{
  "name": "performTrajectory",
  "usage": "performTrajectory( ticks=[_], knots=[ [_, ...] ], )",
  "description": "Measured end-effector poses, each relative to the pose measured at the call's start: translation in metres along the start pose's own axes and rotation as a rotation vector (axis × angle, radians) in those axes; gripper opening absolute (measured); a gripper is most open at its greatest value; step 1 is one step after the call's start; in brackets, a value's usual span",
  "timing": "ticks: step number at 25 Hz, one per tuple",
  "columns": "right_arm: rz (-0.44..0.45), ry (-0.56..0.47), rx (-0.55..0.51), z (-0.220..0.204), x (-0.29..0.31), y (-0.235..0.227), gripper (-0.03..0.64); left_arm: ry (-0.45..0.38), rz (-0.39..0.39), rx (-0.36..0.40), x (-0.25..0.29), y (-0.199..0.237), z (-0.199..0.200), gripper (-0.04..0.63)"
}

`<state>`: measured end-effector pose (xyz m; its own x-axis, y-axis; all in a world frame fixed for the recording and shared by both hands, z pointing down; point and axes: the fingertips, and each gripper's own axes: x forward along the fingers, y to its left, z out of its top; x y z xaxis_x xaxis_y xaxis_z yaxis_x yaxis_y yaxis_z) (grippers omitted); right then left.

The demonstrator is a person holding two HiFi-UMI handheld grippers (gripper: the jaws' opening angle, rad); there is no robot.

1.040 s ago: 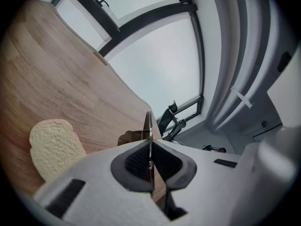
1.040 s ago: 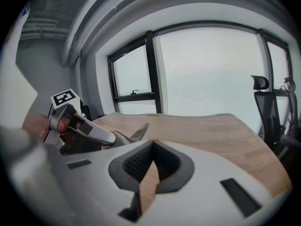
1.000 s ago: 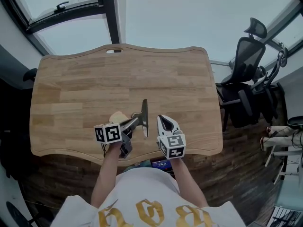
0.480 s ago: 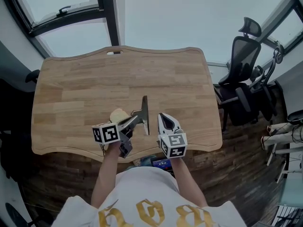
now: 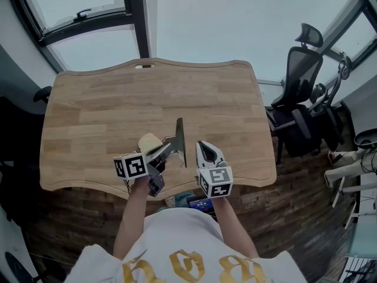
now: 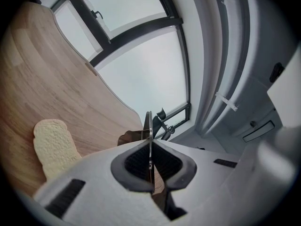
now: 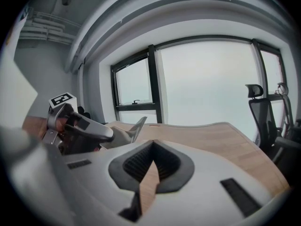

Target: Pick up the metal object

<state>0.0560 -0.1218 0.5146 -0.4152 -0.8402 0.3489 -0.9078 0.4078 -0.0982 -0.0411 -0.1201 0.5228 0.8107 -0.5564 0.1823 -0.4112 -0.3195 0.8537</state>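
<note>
My left gripper (image 5: 167,151) is shut on the metal object (image 5: 180,139), a thin flat plate held above the wooden table (image 5: 106,105). In the left gripper view the plate (image 6: 149,128) shows edge-on, clamped between the dark pads. The right gripper view shows the plate (image 7: 137,126) sticking up from the left gripper (image 7: 96,133). My right gripper (image 5: 205,148) hovers just right of the plate, shut with nothing in it. A pale, bread-like slab (image 5: 148,141) lies on the table under the left gripper and also shows in the left gripper view (image 6: 54,145).
A black office chair (image 5: 303,78) stands off the table's right side. Large windows (image 5: 235,16) run beyond the far edge. The table's near edge (image 5: 82,184) lies just under both grippers.
Both grippers keep their places and the plate stays clamped in the left one. Only the head view has shifted slightly.
</note>
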Motion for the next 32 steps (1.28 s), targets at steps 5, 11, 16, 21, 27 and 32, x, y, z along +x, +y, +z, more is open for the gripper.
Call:
performTrajectory(
  ticks=[5,11,16,21,27,32],
  knots=[
    [0.001,0.001,0.000,-0.0022,-0.0008,0.0015,0.011,0.003,0.002,-0.004,-0.0023,0.0002,-0.0028,0.020],
    [0.015,-0.004,0.007,0.0013,-0.0009,0.0060,0.011,0.005,0.004,-0.008,-0.0023,0.0011,-0.0016,0.020],
    [0.006,-0.004,0.006,0.0021,-0.0008,0.0044,0.011,0.016,-0.002,-0.003,0.0005,0.0001,-0.0019,0.020],
    [0.003,-0.001,0.005,0.0013,0.0000,0.0023,0.011,0.026,0.002,-0.009,0.0024,0.0025,-0.0039,0.020],
    [0.006,0.004,0.005,0.0003,0.0015,0.0017,0.011,0.031,0.013,-0.014,0.0027,0.0057,-0.0044,0.020],
    [0.002,0.007,0.011,-0.0004,0.0019,-0.0003,0.011,0.030,0.015,-0.017,0.0027,0.0075,-0.0027,0.020]
  ],
)
